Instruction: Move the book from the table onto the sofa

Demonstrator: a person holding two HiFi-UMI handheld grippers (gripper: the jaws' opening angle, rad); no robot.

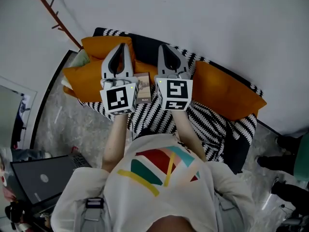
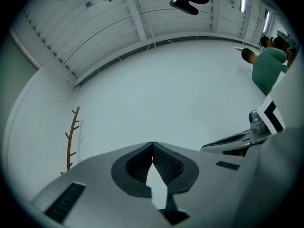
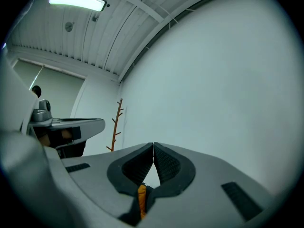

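1. Left gripper: jaws pressed together tip to tip, pinching nothing.
2. Right gripper: jaws likewise closed and empty.
3. Book sits between the two gripper bodies, touching both, above the sofa.
4. Orange cushions lie along the sofa's back.
5. Behind them is a white wall, with a brown coat rack at the left.

White wall — branching brown coat rack.

head view looks down, gripper views face wall
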